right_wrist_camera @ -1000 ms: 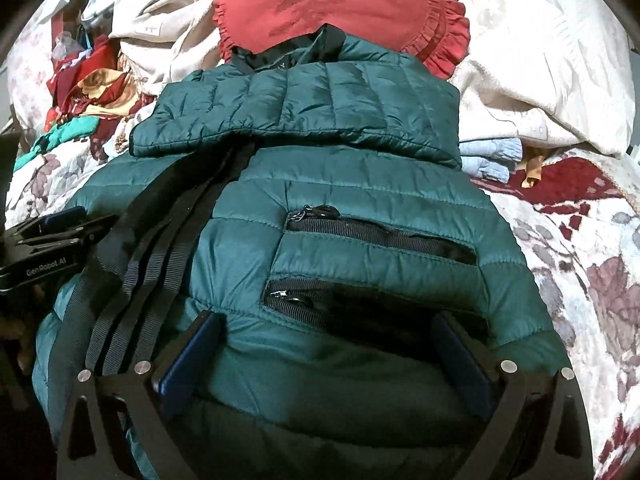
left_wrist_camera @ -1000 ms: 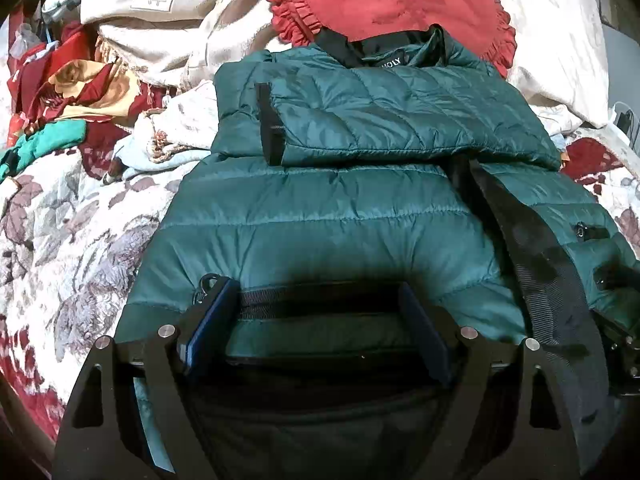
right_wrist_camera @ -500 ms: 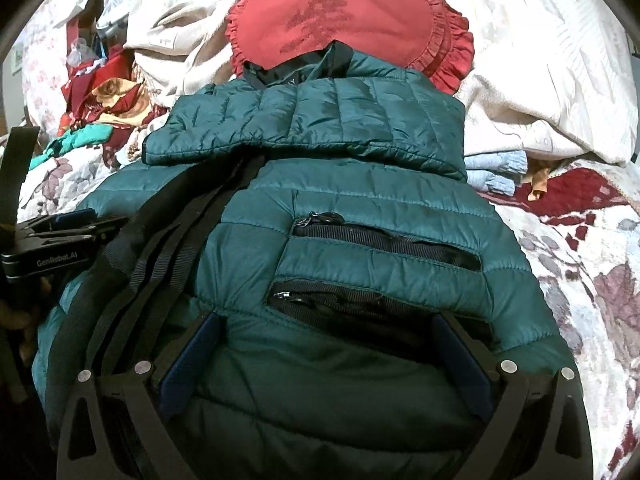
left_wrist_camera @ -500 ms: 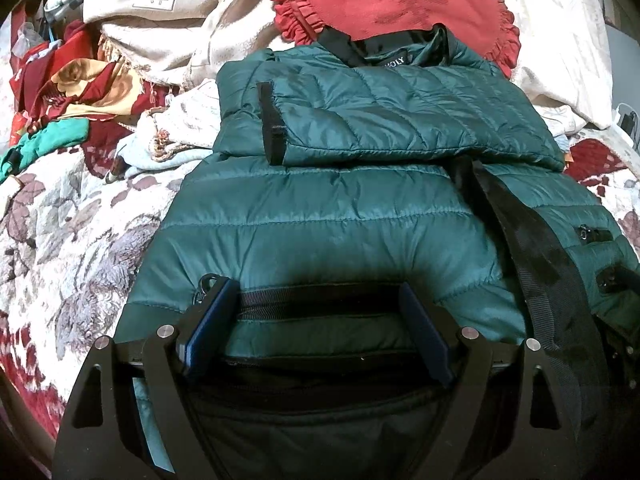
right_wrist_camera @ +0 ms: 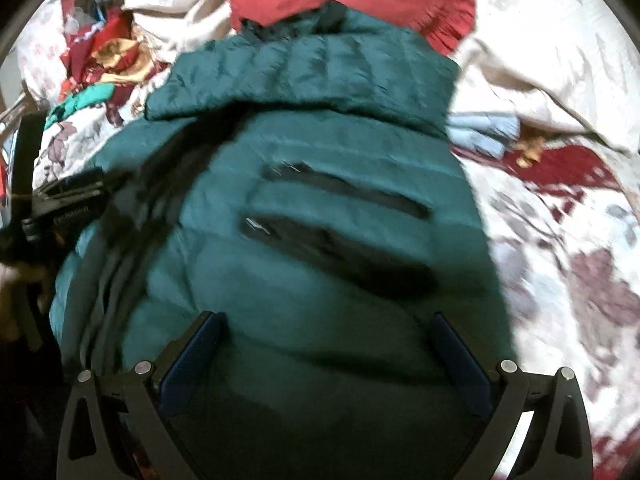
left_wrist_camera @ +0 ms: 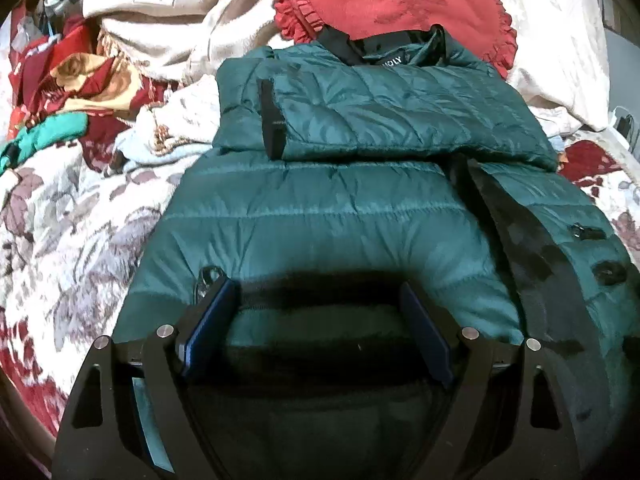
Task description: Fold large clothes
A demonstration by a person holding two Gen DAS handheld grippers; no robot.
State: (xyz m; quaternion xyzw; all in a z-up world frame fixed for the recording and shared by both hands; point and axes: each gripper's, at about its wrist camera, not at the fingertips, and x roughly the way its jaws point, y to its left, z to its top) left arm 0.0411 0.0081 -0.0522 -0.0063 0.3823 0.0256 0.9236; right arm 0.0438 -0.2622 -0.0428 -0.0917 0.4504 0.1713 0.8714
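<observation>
A dark green quilted jacket (left_wrist_camera: 320, 216) lies flat on the bed, collar at the far end, with a sleeve (left_wrist_camera: 400, 120) folded across its chest. My left gripper (left_wrist_camera: 312, 286) is open wide over the near hem, and jacket fabric lies between its fingers. In the blurred right wrist view the jacket (right_wrist_camera: 320, 152) shows two black pocket zips (right_wrist_camera: 344, 188). My right gripper (right_wrist_camera: 326, 318) is also open wide over the hem on that side. The left gripper (right_wrist_camera: 60, 200) shows at that view's left edge, held by a hand (right_wrist_camera: 24, 276).
A red ruffled cushion (left_wrist_camera: 392, 4) and a cream blanket (left_wrist_camera: 168, 12) lie beyond the collar. A heap of red, gold and turquoise clothes (left_wrist_camera: 68, 92) sits far left. The floral bedspread (left_wrist_camera: 60, 240) spreads on both sides. Light blue cloth (right_wrist_camera: 484, 132) lies right of the jacket.
The right gripper has shifted, so the jacket sits higher and further left in its now blurred view. The left gripper and the jacket have stayed put.
</observation>
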